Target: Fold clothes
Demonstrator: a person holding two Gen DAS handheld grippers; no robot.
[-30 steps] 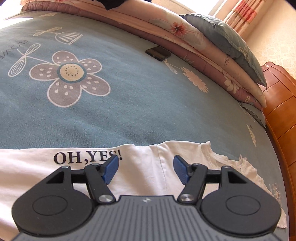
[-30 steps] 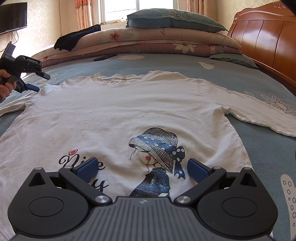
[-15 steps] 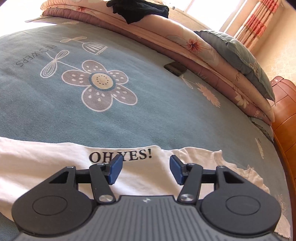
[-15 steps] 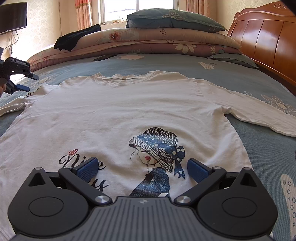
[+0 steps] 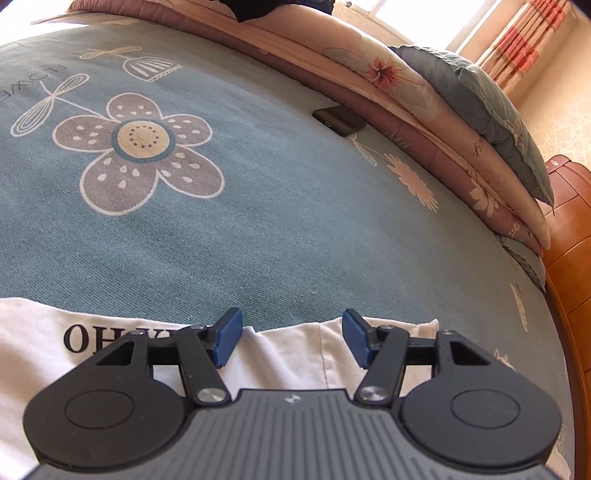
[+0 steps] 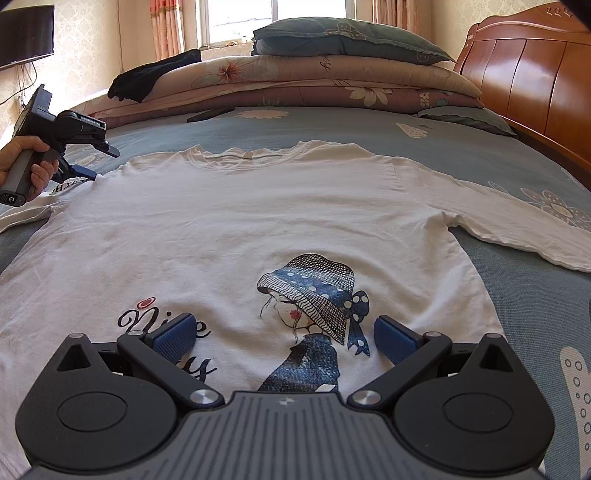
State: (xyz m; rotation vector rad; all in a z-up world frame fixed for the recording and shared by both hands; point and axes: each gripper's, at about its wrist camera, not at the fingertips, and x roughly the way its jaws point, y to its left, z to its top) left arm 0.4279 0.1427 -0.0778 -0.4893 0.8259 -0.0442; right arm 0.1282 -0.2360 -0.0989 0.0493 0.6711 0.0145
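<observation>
A: Bedroom, daylight from a window behind the bed. Blue-grey bedspread [image 6: 369, 129] with flower prints; wooden headboard [image 6: 535, 74] on the right of the right wrist view.

B: Where is the garment?

A: White T-shirt [image 6: 258, 221] lies flat on the bedspread, front up, collar toward the stacked quilts [image 6: 295, 85], both sleeves spread outward. Printed figure in a hat at lower centre, cursive lettering beside it.

B: Right gripper?

A: Right gripper [image 6: 282, 338] hangs over the lower part of the shirt, blue pads spread wide. Nothing pinched; cannot tell whether the tips touch the cloth.

B: Left?

A: Left gripper [image 5: 291, 338] sits over the shirt's sleeve and shoulder edge, where black "OH" lettering shows. Jaws have just been closing a little, but the pads stand apart with only the sleeve's edge beneath the gap, not clamped. From the right wrist view a hand [image 6: 26, 166] grips its handle at the far left, tips down near the lettered sleeve.

B: Anything else on the bed?

A: Dark phone [image 5: 339, 120] on the bedspread just beside the quilts. Grey-blue pillow [image 6: 343, 37] atop the stack, black garment [image 6: 155, 75] draped on the stack's left end. Striped curtain [image 5: 524, 40] in the corner, dark screen [image 6: 26, 35] on the left wall.
</observation>
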